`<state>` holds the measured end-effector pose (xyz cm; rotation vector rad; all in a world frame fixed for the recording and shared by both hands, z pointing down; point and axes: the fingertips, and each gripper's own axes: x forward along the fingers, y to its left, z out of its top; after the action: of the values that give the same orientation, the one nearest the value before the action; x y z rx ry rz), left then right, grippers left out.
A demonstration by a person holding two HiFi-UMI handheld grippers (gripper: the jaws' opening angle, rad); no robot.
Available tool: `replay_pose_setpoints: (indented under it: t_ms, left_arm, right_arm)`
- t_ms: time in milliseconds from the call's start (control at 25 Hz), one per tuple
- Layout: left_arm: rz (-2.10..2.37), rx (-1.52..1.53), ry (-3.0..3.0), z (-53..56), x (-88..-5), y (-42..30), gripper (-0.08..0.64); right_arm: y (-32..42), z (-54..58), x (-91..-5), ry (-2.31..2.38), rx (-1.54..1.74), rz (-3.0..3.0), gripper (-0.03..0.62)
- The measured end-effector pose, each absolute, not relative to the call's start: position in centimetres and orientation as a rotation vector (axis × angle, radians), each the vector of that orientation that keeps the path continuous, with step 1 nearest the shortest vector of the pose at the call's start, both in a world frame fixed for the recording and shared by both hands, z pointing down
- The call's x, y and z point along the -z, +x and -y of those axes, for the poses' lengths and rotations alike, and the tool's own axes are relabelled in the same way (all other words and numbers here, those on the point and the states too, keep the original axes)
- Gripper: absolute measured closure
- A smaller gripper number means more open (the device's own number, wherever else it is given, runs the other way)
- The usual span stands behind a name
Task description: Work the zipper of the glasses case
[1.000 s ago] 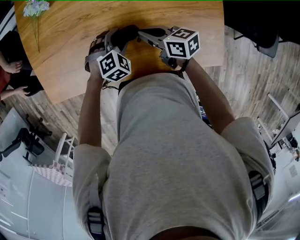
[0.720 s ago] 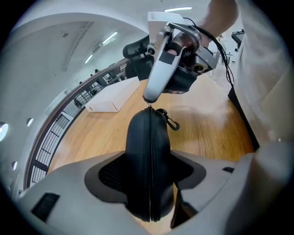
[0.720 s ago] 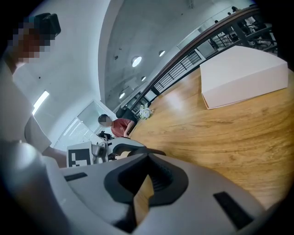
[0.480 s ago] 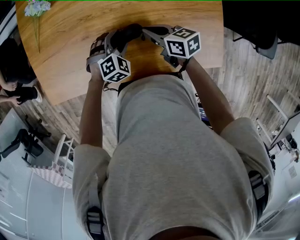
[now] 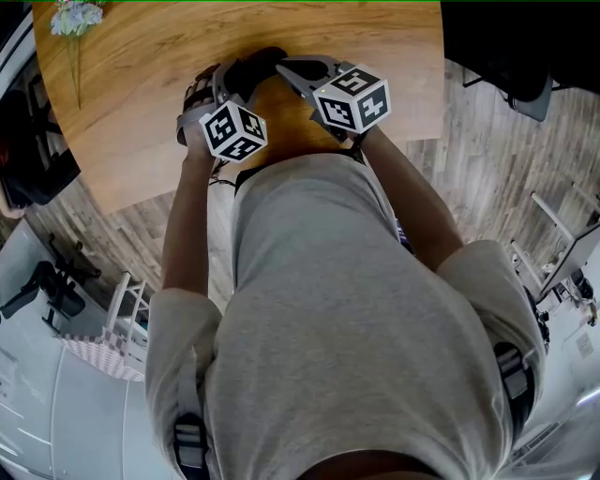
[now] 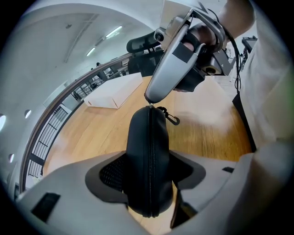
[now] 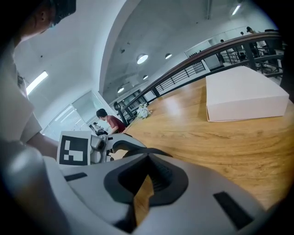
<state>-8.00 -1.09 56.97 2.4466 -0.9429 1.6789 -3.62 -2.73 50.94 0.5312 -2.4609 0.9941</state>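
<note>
The left gripper (image 6: pixel 148 183) clamps the black glasses case (image 6: pixel 146 133); the right gripper (image 6: pixel 150 97) has its jaws together. Its tip touches the zipper (image 6: pixel 152 160) at the far end.

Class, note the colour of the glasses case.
The glasses case is black all over, clearest in the left gripper view.

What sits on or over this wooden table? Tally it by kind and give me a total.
Glasses case: 1
Hand-held gripper: 2 (left hand-held gripper, right hand-held gripper)
White box: 1
Flower bunch: 1
Total: 5
</note>
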Motion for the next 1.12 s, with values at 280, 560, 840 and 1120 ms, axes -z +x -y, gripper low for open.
replay_pose_setpoints:
  t_ms: [280,560,840,1120]
  left_arm:
    - [1.061,-1.645,2.450,1.3,-57.2,-9.4,0.282]
    - [1.133,-1.577,2.455,1.6,-57.6,-11.0,0.308]
    - [1.067,-1.487,2.659,2.4,-56.5,-8.2,0.259]
    - [0.962,-1.452,2.717,3.3,-57.2,-7.1,0.244]
  right_arm:
    - [-2.3,3.9,-51.4,0.574,-0.951,2.444,0.568]
    - [0.1,5.7,-52.0,0.642,-0.923,2.404,0.568]
    - [0.4,5.6,-52.2,0.627,-0.861,2.389,0.568]
    - [0.9,5.7,-52.5,0.607,-0.828,2.375,0.568]
